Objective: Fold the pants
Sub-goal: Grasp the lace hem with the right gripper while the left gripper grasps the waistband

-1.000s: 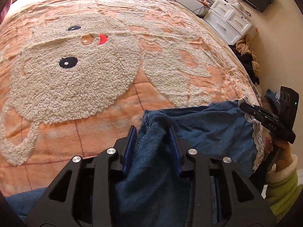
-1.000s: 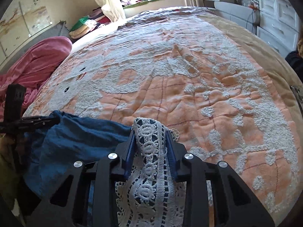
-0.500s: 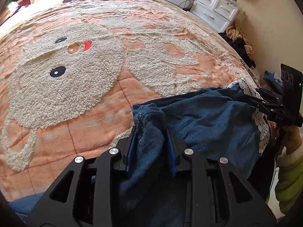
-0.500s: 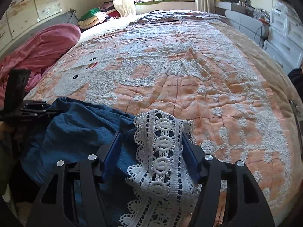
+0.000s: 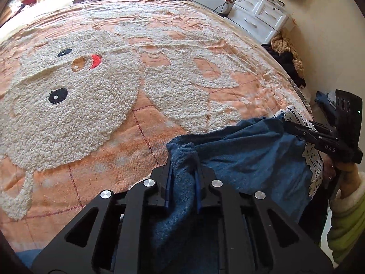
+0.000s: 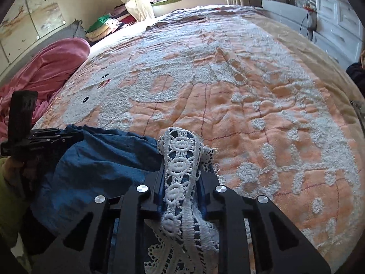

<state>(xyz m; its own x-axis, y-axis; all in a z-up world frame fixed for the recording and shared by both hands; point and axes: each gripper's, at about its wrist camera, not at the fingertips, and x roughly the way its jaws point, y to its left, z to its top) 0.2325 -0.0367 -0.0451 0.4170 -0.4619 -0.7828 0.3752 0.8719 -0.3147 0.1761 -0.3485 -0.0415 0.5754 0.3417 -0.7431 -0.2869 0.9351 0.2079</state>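
The pants (image 5: pixel 246 159) are blue denim with a white lace trim (image 6: pixel 182 173). They hang stretched between my two grippers at the near edge of the bed. My left gripper (image 5: pixel 182 175) is shut on a bunched blue denim corner. My right gripper (image 6: pixel 181 178) is shut on the lace-trimmed end; it also shows at the right of the left wrist view (image 5: pixel 319 137). The left gripper shows at the left of the right wrist view (image 6: pixel 45 137). Most of the pants hang below the grippers, out of sight.
The bed carries an orange quilt (image 5: pixel 159 105) with a fluffy white rabbit design (image 5: pixel 68 105). A pink blanket (image 6: pixel 45 73) lies at the bed's left. White drawers (image 5: pixel 257 16) and a dark clothes pile (image 5: pixel 289 61) stand beyond the right edge.
Both grippers have lifted and moved forward over the bed edge with the pants. The right gripper's jaws widened half a second ago and are now closed tight on the lace again.
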